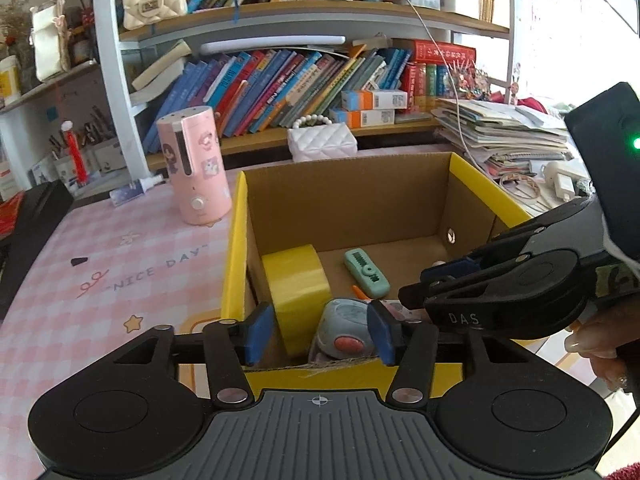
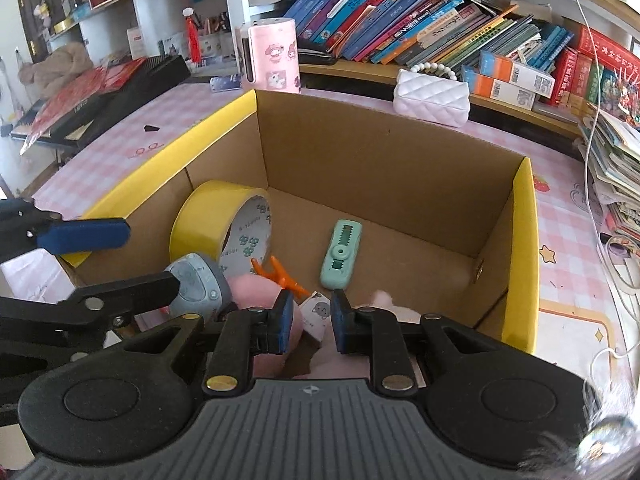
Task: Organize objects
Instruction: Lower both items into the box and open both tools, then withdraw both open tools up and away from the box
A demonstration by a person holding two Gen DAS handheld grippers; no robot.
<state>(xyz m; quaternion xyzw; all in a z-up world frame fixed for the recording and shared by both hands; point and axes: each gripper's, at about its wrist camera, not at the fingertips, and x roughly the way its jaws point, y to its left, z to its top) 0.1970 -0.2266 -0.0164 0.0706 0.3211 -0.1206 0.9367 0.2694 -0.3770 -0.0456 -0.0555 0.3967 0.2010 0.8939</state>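
Note:
A cardboard box with yellow outer walls (image 1: 236, 240) (image 2: 524, 260) stands on the pink checked table. In it lie a yellow tape roll (image 1: 296, 280) (image 2: 208, 216), a green utility knife (image 1: 366, 272) (image 2: 342, 254), an orange clip (image 2: 280, 276), a grey gadget (image 1: 344, 328) (image 2: 196, 280) and a pink plush toy (image 2: 256, 292). My left gripper (image 1: 320, 332) hangs over the near wall, open, its pads astride the grey gadget without pressing it. My right gripper (image 2: 313, 320) (image 1: 412, 286) points down into the box, shut on the pink plush toy, whose white label shows between the pads.
A pink cylindrical humidifier (image 1: 196, 168) stands left of the box. A white quilted purse (image 1: 322, 142) sits behind it, under shelves of books. A paper stack (image 1: 512, 132) and cables lie at the right. A black case (image 2: 120, 88) lies at the far left.

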